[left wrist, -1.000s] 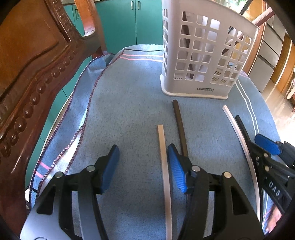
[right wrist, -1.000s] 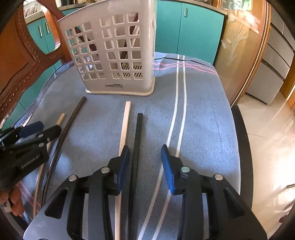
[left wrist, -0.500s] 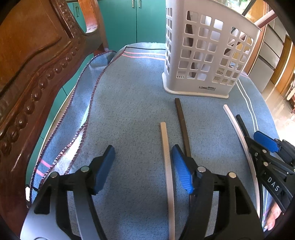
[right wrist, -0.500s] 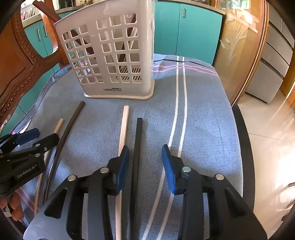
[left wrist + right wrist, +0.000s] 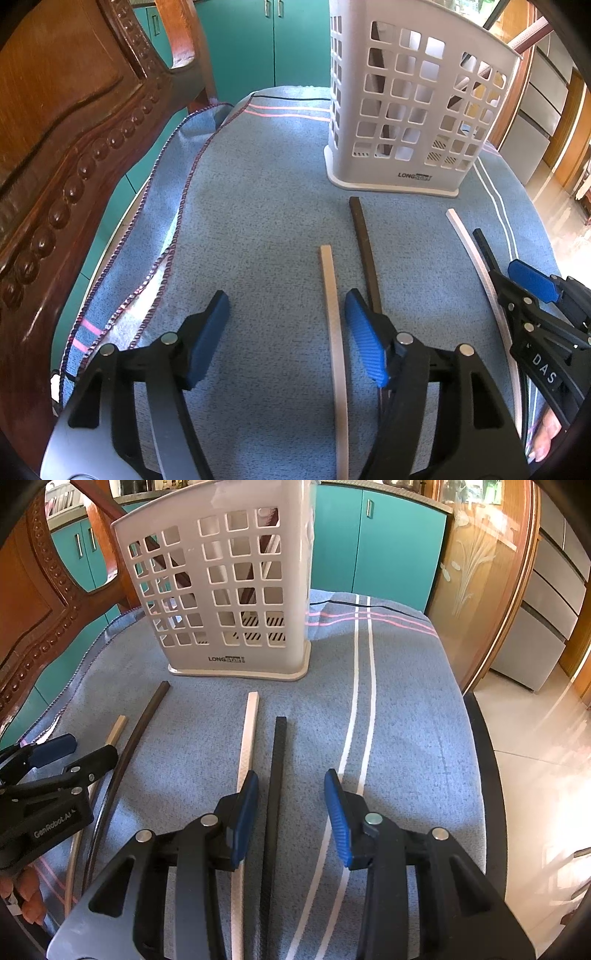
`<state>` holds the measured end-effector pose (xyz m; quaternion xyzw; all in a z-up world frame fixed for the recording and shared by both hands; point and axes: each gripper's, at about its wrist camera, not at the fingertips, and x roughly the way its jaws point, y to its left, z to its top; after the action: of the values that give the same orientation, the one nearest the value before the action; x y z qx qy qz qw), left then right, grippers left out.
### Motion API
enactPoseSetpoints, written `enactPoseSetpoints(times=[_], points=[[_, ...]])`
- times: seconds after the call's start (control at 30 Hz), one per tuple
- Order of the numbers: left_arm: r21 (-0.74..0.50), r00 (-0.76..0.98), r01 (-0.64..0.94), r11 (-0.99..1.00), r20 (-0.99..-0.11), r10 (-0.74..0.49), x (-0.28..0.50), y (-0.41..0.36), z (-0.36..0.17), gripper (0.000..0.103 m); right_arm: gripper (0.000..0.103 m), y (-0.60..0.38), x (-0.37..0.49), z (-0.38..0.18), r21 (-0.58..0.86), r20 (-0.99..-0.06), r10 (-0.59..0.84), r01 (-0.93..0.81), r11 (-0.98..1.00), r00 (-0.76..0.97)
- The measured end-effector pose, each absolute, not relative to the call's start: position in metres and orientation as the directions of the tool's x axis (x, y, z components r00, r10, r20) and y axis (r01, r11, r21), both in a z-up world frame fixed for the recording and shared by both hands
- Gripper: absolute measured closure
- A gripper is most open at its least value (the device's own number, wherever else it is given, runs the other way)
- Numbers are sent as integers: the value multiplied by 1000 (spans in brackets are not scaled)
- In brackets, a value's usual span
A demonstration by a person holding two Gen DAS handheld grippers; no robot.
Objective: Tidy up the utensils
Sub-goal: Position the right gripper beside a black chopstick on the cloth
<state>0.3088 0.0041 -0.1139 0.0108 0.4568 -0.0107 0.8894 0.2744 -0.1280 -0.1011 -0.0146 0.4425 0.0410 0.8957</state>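
Observation:
Several chopstick-like sticks lie on the blue cloth in front of a white plastic utensil basket [image 5: 413, 110] [image 5: 229, 590]. A beige stick [image 5: 334, 325] [image 5: 116, 729] and a dark brown stick [image 5: 364, 243] [image 5: 136, 731] lie on the left. A white stick [image 5: 248, 734] [image 5: 469, 247] and a black stick [image 5: 275, 786] [image 5: 485, 249] lie on the right. My left gripper [image 5: 286, 332] is open, with the beige stick between its fingers. My right gripper [image 5: 291, 808] is open over the black stick. Both are empty.
A carved wooden chair back [image 5: 66, 140] stands close on the left. The blue cloth [image 5: 258, 206] with white stripes [image 5: 364, 701] covers a round table, whose dark edge [image 5: 484, 746] curves at the right. Teal cabinets stand behind.
Both grippers have drawn back and risen slightly, so the basket sits a little higher and farther in both views. The sticks have not moved. Both stay open.

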Motion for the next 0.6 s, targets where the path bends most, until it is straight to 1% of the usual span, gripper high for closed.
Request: enactPoseSetpoints(times=[0.6], points=[[9, 582, 29, 1000, -813, -9, 308, 5, -114, 37, 65, -128, 273, -100, 8, -792, 58, -84, 996, 608]])
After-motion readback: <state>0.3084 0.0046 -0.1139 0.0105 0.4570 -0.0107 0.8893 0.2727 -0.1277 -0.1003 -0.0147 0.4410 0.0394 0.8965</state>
